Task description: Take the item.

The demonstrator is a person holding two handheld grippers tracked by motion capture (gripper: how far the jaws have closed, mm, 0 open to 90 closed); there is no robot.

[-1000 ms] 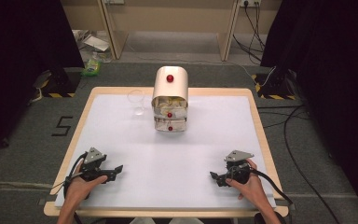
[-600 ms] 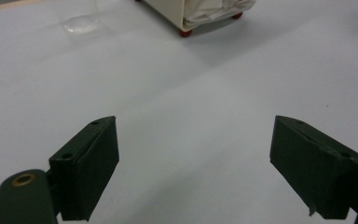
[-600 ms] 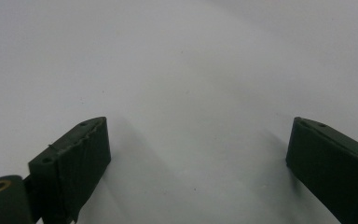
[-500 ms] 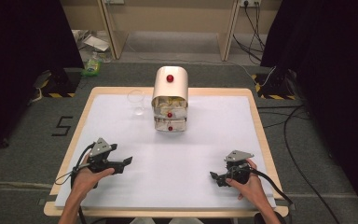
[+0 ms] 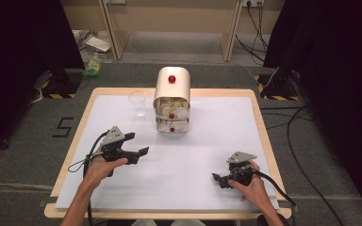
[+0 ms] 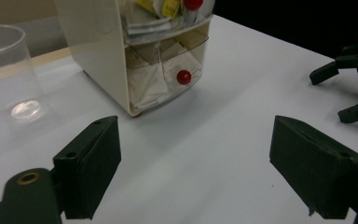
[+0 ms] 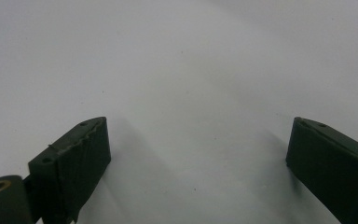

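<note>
- Our left gripper, jaws wide and empty, has lifted off the table's near-left edge toward the cream plastic mini drawer chest at the far-middle edge.
- Our right gripper rests open near the near-right corner; reaching has begun.

Left gripper up and forward, toward the drawers

Over the last second the left gripper has left its spot near the table's front-left edge and moved inward and away from the person, closing part of the gap to the drawer unit. It also looks lifted off the white sheet, though the high view makes the height hard to judge. The forearm behind it reaches further onto the table than before. Its jaws stand wide apart, as far as the small earlier frames allow a comparison. In the left gripper view the lower drawer's red knob sits ahead between them.
</note>
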